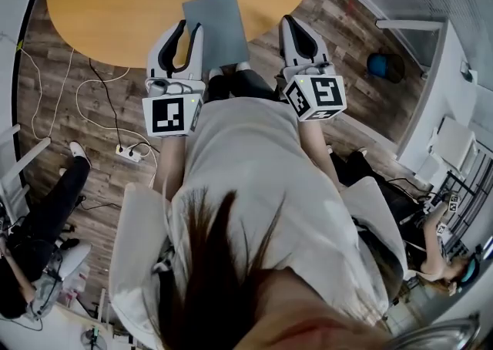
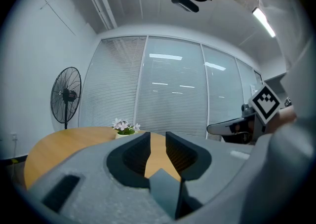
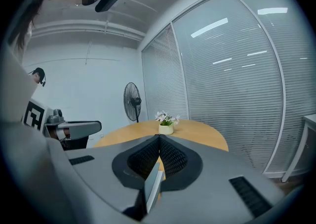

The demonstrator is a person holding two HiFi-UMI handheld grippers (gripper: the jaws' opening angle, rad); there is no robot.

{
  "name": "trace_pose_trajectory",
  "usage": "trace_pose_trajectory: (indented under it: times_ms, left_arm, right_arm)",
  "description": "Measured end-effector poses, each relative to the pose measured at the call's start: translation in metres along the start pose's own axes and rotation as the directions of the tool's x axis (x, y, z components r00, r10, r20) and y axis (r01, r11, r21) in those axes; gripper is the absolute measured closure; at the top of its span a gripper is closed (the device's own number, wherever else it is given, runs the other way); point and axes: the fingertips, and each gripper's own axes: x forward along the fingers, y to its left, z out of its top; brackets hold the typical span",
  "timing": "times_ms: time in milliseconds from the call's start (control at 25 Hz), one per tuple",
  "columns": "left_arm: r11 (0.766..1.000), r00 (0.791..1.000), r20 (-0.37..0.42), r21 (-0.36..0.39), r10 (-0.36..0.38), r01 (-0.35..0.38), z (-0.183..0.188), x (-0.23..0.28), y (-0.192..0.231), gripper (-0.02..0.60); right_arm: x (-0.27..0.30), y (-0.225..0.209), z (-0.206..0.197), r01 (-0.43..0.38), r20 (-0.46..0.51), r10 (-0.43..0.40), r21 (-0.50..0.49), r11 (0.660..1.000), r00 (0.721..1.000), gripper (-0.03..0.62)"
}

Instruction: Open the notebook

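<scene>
A closed grey notebook [image 1: 214, 26] lies at the near edge of the round wooden table [image 1: 115, 9], with its near end reaching past the rim. My left gripper [image 1: 189, 28] stands close by the notebook's left side. In the left gripper view its jaws [image 2: 157, 141] are apart, bare tabletop shows in the gap, and nothing is held. My right gripper [image 1: 297, 23] is off the notebook's right side, apart from it. Its pads [image 3: 159, 139] meet at the tips and are shut on nothing. The notebook's cover is down.
A small pot of flowers [image 2: 124, 128] stands on the far side of the table. A pedestal fan [image 2: 65, 94] and a glass wall with blinds lie beyond. Cables and a power strip [image 1: 131, 153] lie on the floor at the left, near a seated person [image 1: 46, 210].
</scene>
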Motion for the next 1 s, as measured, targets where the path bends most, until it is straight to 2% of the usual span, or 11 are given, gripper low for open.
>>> trace_pose_trajectory:
  times_ms: [600,1000]
  left_arm:
    - [0.996,0.995,-0.042,0.0,0.089,-0.09,-0.009,0.014,-0.025,0.476]
    - [0.993,0.99,-0.081,-0.003,0.115,-0.116,-0.023,0.014,-0.024,0.488]
  right_arm:
    - [0.008,-0.029,0.003,-0.103,-0.019,0.104,0.013,0.995,0.994,0.592]
    - [0.015,-0.019,-0.006,-0.19,-0.037,0.192,0.05,0.981,0.981,0.592]
